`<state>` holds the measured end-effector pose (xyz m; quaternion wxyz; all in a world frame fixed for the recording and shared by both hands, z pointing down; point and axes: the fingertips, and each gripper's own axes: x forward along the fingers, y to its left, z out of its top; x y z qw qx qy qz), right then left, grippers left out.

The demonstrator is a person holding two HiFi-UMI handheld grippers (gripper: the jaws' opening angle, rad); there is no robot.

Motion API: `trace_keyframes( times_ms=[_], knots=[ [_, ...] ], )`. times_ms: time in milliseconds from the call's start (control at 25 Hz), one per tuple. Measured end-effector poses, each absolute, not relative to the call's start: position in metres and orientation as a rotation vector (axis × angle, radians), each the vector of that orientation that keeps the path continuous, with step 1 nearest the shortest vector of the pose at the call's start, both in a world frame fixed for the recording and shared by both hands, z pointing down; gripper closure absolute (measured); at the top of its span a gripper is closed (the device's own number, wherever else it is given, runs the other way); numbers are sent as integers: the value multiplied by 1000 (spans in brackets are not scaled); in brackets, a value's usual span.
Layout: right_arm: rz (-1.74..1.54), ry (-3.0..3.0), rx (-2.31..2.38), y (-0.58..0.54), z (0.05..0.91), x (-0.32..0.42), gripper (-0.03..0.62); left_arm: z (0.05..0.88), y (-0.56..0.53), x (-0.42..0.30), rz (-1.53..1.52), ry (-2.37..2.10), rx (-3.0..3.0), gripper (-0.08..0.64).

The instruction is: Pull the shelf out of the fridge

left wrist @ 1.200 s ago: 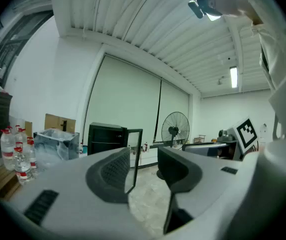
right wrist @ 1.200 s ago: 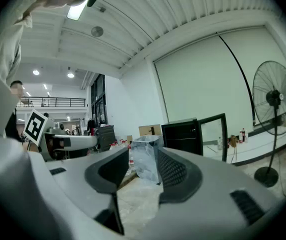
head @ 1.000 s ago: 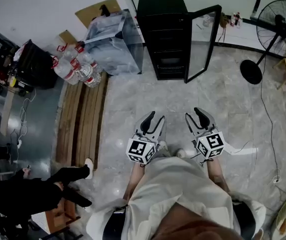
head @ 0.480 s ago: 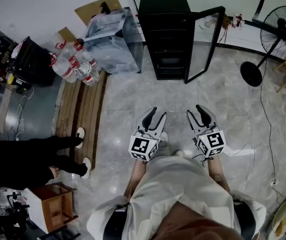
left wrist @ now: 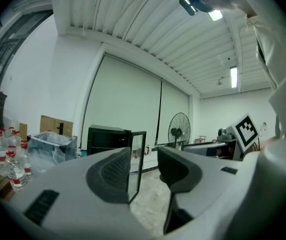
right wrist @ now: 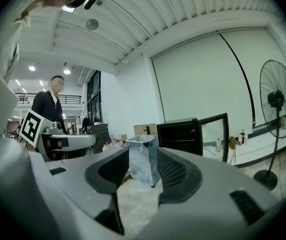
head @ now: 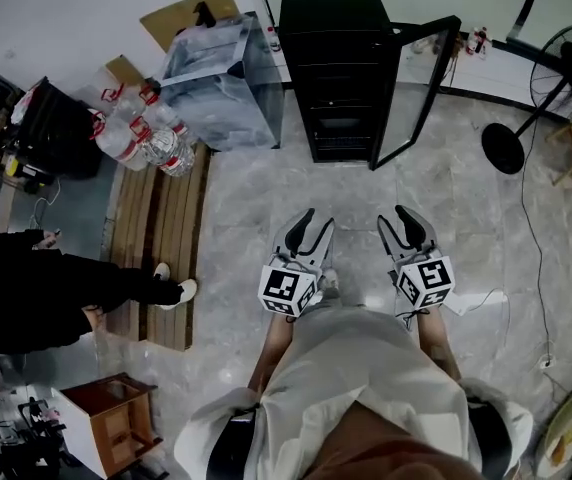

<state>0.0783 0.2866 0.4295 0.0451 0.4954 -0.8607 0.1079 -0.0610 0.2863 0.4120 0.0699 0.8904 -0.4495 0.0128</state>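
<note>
A black fridge [head: 338, 63] stands against the far wall with its glass door [head: 418, 93] swung open to the right. Its dark inside shows shelf levels [head: 340, 123], too dim to tell apart. Both grippers hang over the floor well short of the fridge, pointing at it. My left gripper [head: 311, 228] is open with nothing between the jaws, and so is my right gripper [head: 403, 222]. In the left gripper view, the fridge [left wrist: 104, 136] and door [left wrist: 137, 156] sit far beyond the gripper [left wrist: 144, 168]. In the right gripper view, the fridge [right wrist: 179, 132] is far behind the gripper [right wrist: 144, 173].
A clear plastic bin [head: 221, 83] and several water bottles [head: 136, 128] stand left of the fridge beside wooden planks [head: 161, 233]. A standing fan [head: 551, 78] and its cable are at the right. A person in black [head: 46, 293] stands at the left.
The person in black at the left has walked further up the frame. The view has shifted slightly. Both grippers hold about the same place and opening.
</note>
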Motion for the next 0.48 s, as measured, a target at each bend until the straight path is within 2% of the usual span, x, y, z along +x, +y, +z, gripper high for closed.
trace_keyframes(
  times_ms=[480],
  knots=[
    [347, -2562, 1581, 220, 438, 45, 419, 420, 207, -92, 22, -1267, 2707, 385]
  ],
)
